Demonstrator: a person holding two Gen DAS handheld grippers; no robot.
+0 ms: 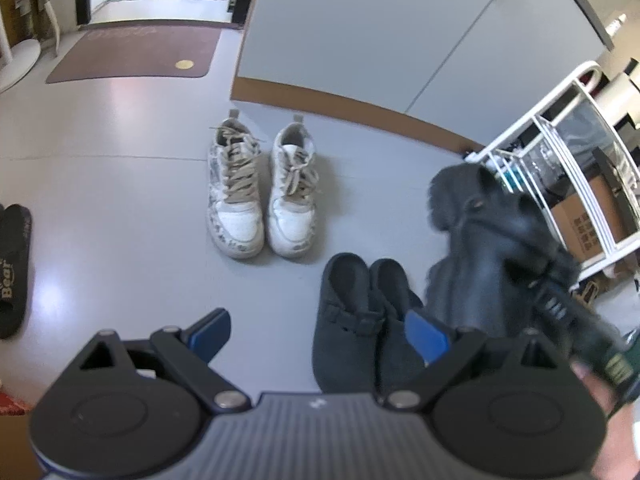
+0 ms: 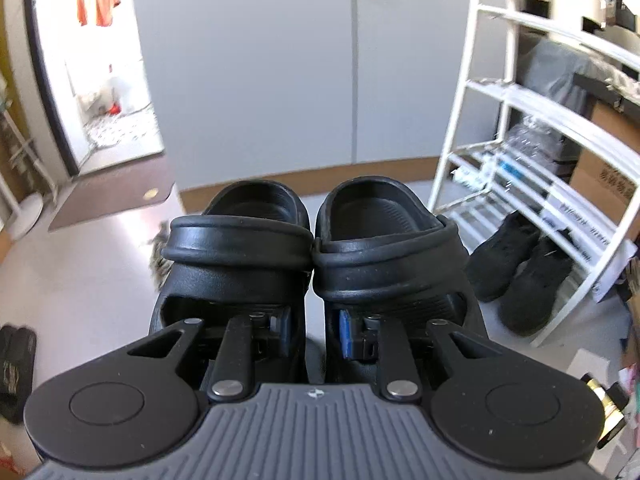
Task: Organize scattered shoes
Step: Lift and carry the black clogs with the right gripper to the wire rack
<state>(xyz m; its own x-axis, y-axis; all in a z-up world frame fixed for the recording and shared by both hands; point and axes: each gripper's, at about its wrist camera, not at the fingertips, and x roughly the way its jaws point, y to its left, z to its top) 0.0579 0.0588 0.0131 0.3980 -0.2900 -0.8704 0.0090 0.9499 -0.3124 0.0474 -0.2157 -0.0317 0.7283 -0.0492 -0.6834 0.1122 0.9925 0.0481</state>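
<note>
**Clogs lifted, left fingers empty**

Right gripper (image 2: 316, 334): fingers nearly closed, pinching the touching inner walls of two black clogs (image 2: 312, 248), held together off the floor. Clogs smooth, moulded, rubbery, with thick rounded heel straps. Gripper angled downward toward a white rack (image 2: 500, 96).

Left gripper (image 1: 318, 334): fingers spread wide, holding nothing, tilted steeply down over dark felt slippers (image 1: 360, 312) on the grey floor (image 1: 120, 200). White laced sneakers (image 1: 260, 196) stand paired just beyond.
</note>
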